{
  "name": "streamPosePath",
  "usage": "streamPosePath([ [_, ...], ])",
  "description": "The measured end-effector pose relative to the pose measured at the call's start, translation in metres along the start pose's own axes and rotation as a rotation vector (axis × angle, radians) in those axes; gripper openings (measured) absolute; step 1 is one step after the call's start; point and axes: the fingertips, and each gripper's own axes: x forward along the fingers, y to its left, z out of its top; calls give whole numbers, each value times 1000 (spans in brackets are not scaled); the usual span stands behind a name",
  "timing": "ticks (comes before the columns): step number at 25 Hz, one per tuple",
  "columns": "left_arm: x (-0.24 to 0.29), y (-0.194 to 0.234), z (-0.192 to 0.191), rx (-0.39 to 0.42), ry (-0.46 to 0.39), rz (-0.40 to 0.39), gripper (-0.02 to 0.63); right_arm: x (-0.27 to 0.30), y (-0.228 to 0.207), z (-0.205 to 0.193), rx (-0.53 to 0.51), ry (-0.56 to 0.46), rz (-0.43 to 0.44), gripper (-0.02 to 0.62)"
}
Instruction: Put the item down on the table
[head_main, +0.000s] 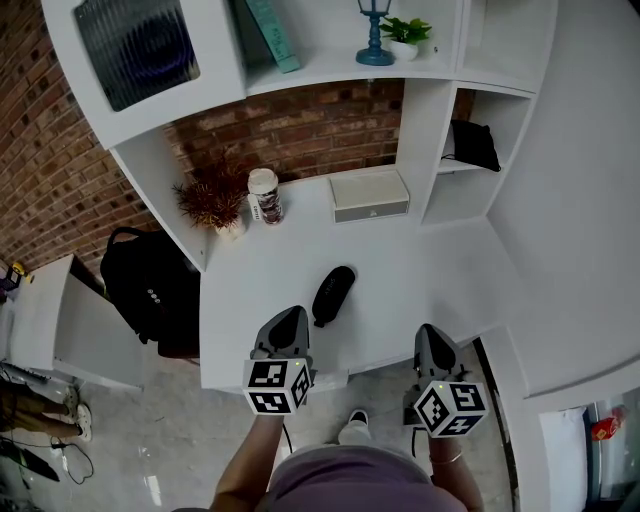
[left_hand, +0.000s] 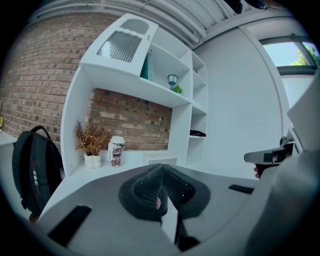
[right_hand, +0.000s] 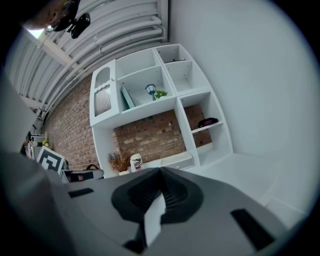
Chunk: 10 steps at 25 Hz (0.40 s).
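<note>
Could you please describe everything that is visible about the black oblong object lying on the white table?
The black oblong object has rounded ends and a smooth, matte, dark surface. It may be a closed case, but that cannot be settled. It lies flat on the white table, near the front edge and slanted, with its far end toward the white box. Only the table appears to touch it. The left gripper, shut and empty, is close beside its near end.
</note>
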Motion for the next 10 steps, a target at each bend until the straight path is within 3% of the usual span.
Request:
streamPosePath([
  [10, 4, -3, -1, -2, 2, -9, 0, 3, -1, -1, -1, 5, 2, 0],
])
